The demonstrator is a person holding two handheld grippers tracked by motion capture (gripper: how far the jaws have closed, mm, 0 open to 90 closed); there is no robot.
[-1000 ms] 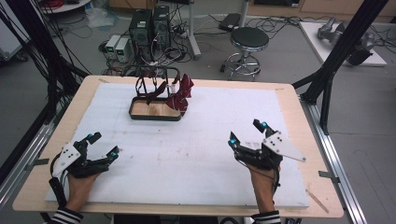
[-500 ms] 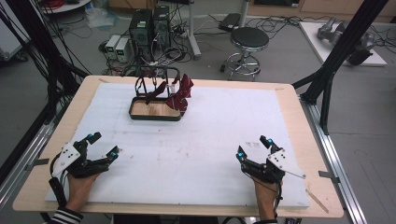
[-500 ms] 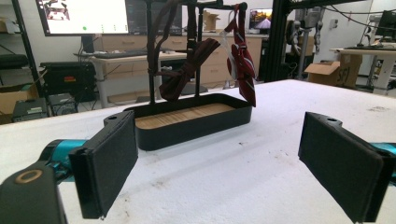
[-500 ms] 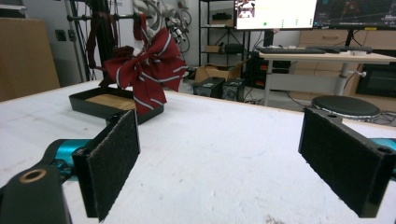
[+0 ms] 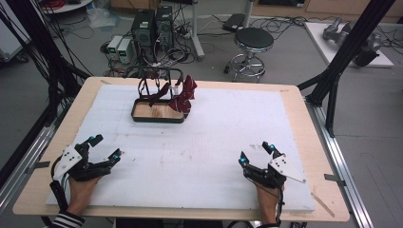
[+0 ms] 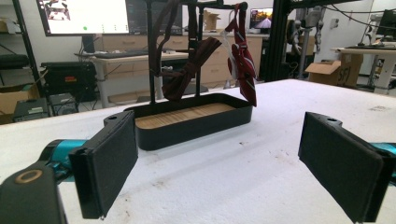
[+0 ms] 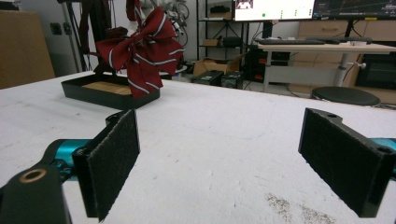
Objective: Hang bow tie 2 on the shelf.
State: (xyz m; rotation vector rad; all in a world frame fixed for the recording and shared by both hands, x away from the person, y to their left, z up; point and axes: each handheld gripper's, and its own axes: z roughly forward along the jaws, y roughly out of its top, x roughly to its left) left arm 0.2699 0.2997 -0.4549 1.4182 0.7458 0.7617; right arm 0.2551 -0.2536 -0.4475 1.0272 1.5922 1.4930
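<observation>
From the high view, the left gripper [image 5: 103, 148] rests low on the white table cover [image 5: 214, 142] near the front left corner, held by the person's left hand [image 5: 81, 189], its jaws spread wide with nothing between them. The right gripper [image 5: 256, 153] sits near the front right corner in the right hand [image 5: 269, 199], jaws likewise spread and empty. Well ahead of both, closer to the left gripper's line than the right's, stands a black tray [image 5: 158, 117] with a wooden floor and a black rack [image 5: 159, 78] rising from it. Dark red bow ties [image 5: 185, 95] hang from the rack on the side nearer the right gripper.

In the left gripper view, the left gripper [image 6: 219, 154] shows its two black pads far apart, gripping nothing, just above the white cover [image 6: 243, 186]. Straight ahead, well beyond the jaws, is the tray [image 6: 196, 128]. A dark brown tie [image 6: 191, 67] hangs over its middle, and a red striped tie [image 6: 243, 60] hangs at its right end.

In the right gripper view, the right gripper [image 7: 219, 154] is also spread wide and empty. The tray [image 7: 109, 95] lies ahead and to the left, well apart from the jaws, with a red striped bow tie [image 7: 142, 49] hanging over its near end.
</observation>
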